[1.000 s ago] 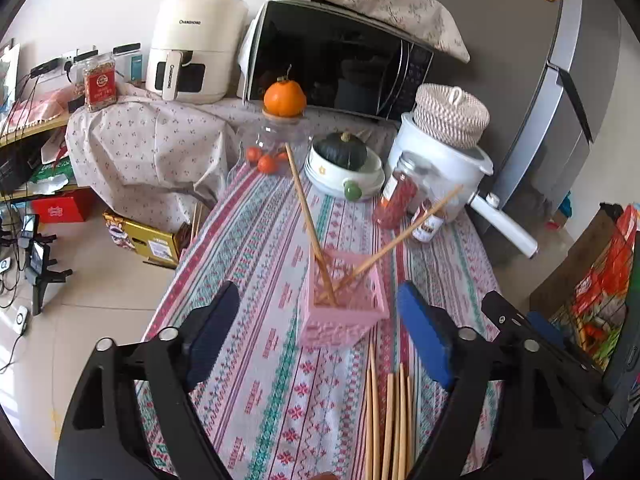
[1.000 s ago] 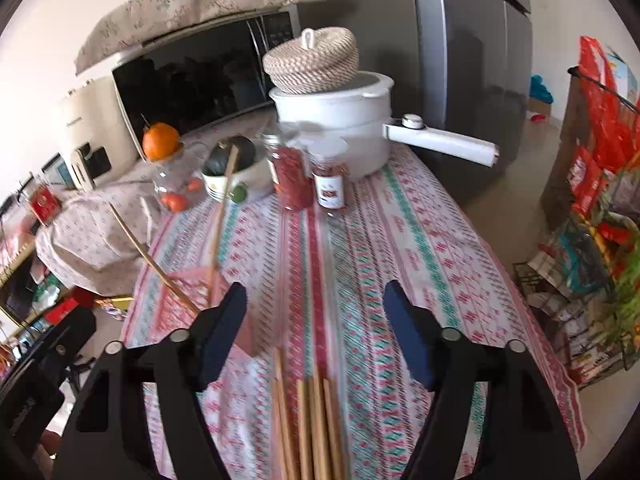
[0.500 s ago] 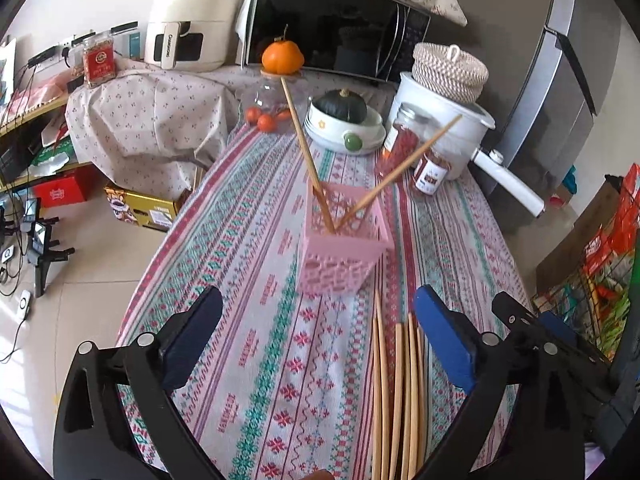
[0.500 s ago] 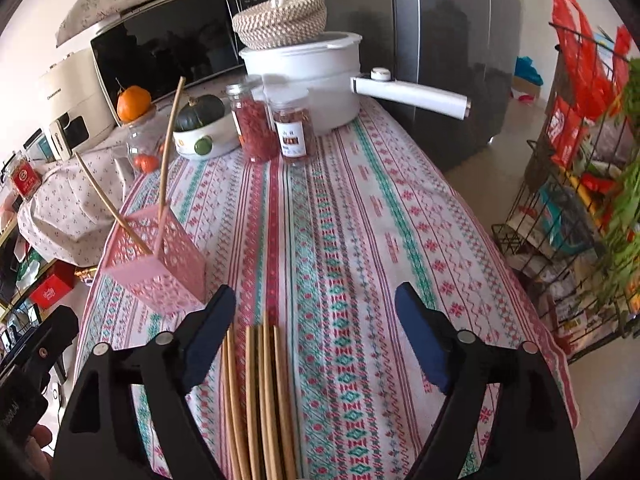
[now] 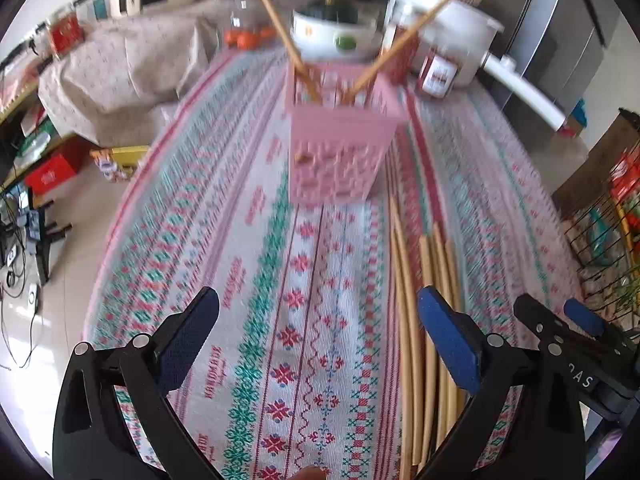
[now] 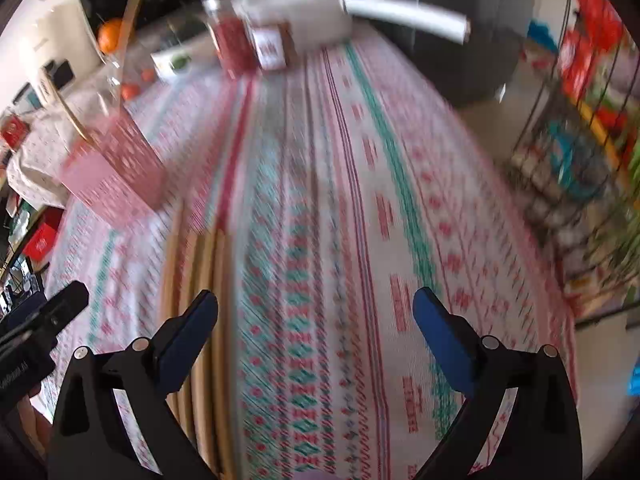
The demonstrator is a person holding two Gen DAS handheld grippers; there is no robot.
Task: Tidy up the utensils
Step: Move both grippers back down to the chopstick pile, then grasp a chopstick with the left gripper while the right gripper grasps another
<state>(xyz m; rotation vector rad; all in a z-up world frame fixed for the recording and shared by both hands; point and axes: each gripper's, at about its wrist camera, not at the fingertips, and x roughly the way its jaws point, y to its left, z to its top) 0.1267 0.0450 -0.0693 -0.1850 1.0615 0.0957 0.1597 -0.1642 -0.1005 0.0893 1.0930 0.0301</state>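
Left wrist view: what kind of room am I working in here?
Most likely a home kitchen or dining corner. A white pot with a long handle stands at the far end of the patterned tablecloth, tall grey fridge doors rise behind it, and a pink holder holds two chopsticks.

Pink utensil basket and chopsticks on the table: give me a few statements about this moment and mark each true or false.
1. Two chopsticks stand in the pink basket, leaning apart. True.
2. The left gripper is shut on a chopstick. False: its jaws are wide open and hold nothing.
3. A row of loose chopsticks lies flat on the tablecloth, on the near side of the basket. True.
4. The right gripper holds the basket. False: it is open and empty, with the basket away to its left.
5. The basket lies tipped on its side. False: it stands upright.
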